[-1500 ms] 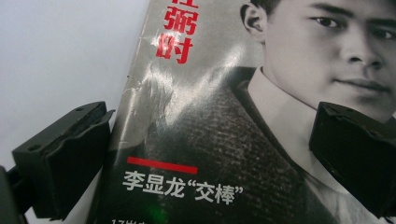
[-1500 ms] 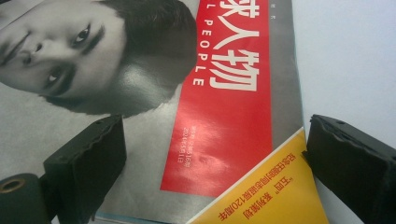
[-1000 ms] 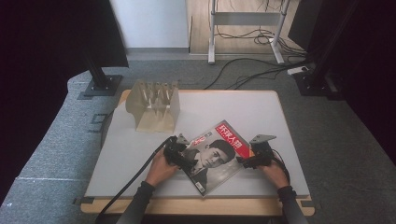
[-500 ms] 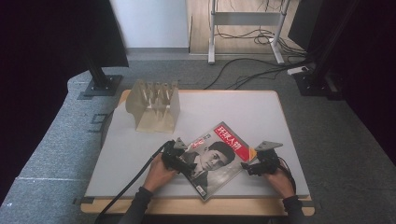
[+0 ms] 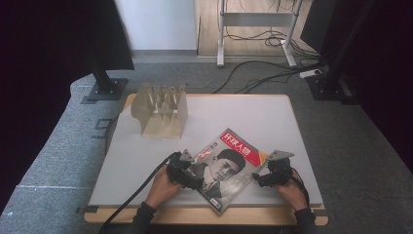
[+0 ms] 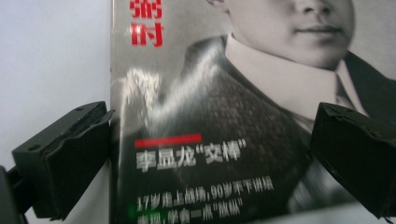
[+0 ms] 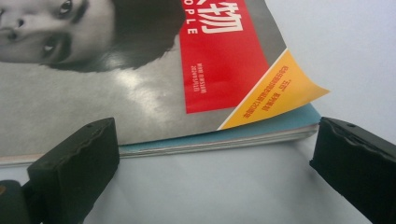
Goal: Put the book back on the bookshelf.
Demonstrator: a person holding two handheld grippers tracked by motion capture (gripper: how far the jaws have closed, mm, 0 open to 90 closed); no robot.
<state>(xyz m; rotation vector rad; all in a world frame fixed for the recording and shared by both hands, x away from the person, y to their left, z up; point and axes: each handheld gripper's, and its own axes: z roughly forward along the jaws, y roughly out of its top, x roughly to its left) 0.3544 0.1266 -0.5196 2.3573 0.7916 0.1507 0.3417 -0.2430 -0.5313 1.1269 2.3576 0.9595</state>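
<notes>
High view: a glossy magazine (image 5: 226, 173) lies flat and askew near the front edge of the white desk (image 5: 234, 117), a slotted wooden rack (image 5: 160, 111) standing well apart toward the far left. The left gripper (image 5: 187, 176) sits at the magazine's left edge, the right gripper (image 5: 267, 176) just beside its right edge.

Left gripper view: jaws spread wide over the cover, one off the edge on bare desk, nothing clamped. The shiny cover looks slippery and thin.

Right gripper view: jaws parted and empty, facing the page edges; the orange cover corner (image 7: 280, 91) curls up off the stack. The magazine looks light and floppy; a bite on that lifted corner would likely take the cover alone, so the full page block is the safer hold.
</notes>
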